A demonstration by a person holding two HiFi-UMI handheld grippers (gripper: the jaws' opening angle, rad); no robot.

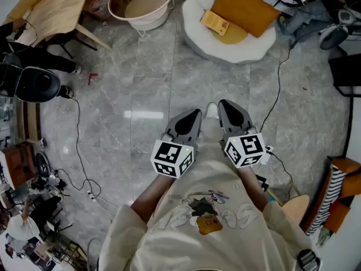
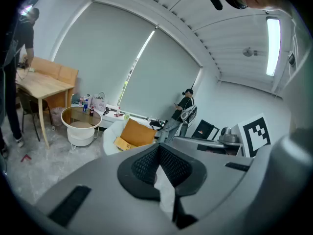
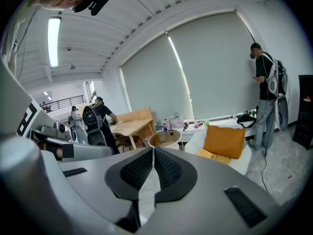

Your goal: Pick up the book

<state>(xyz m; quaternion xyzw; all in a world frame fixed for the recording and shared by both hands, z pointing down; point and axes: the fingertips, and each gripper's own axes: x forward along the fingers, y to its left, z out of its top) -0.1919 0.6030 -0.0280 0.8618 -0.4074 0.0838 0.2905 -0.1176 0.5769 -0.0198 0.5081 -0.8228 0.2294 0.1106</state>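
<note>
Book [image 1: 215, 22], yellow, flat on white cushion [image 1: 225, 52] beside orange pillow [image 1: 248, 7]

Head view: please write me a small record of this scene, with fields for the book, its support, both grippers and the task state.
book: yellow, lying flat, not held
support: white round seat, next to the orange cushion
left gripper: shut, empty, over the grey floor
right gripper: shut, empty, beside the left one
task state: book not yet picked up, both grippers well short of it

Glossy stone floor [image 1: 146, 83]; matt cloth cushion [image 1: 243, 4]; matt paper book [image 1: 215, 22].
</note>
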